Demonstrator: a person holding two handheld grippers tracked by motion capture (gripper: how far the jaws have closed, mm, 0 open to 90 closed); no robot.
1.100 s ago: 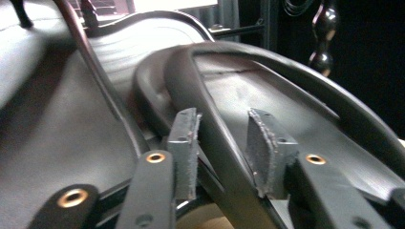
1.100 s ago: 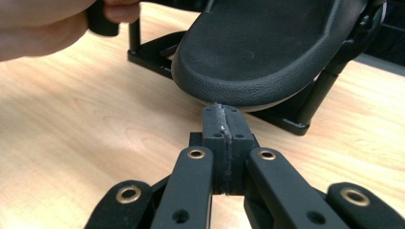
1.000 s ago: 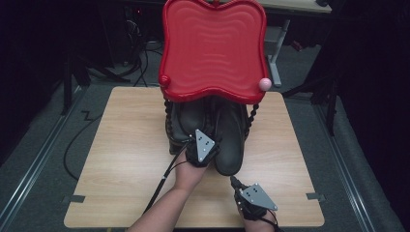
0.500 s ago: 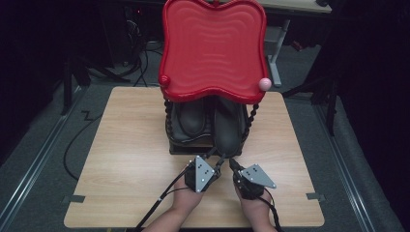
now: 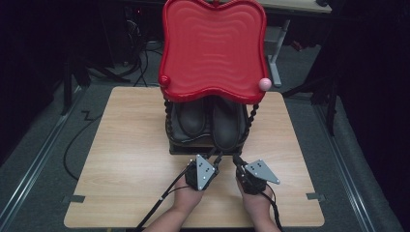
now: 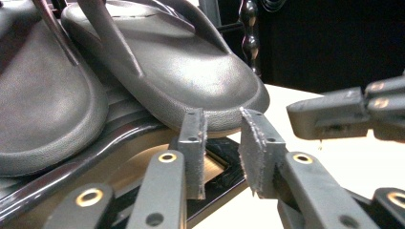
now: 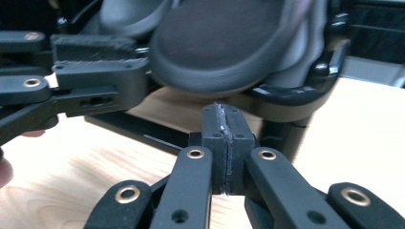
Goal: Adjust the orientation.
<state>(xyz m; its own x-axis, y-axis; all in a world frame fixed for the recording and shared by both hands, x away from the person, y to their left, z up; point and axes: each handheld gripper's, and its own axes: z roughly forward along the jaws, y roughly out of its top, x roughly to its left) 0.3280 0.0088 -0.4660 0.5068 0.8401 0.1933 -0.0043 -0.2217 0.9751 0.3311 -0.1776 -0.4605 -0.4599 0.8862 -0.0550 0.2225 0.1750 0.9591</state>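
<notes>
Sandals [image 5: 212, 123] sit on the dark rack [image 5: 193, 145] at 12 o'clock of the counter [image 5: 121, 159]. If my part-open, empty left gripper [image 6: 222, 138] nudges the overhanging toe, it could slide. My right gripper [image 7: 223, 129] is closed, empty.

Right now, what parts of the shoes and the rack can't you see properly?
- High view: the red tray on top covers the back of both shoes and most of the rack.
- Left gripper view: the picture's top edge cuts off the sandal.
- Right gripper view: the shoe's toe is blurred; the left tool hides what lies behind it.
</notes>
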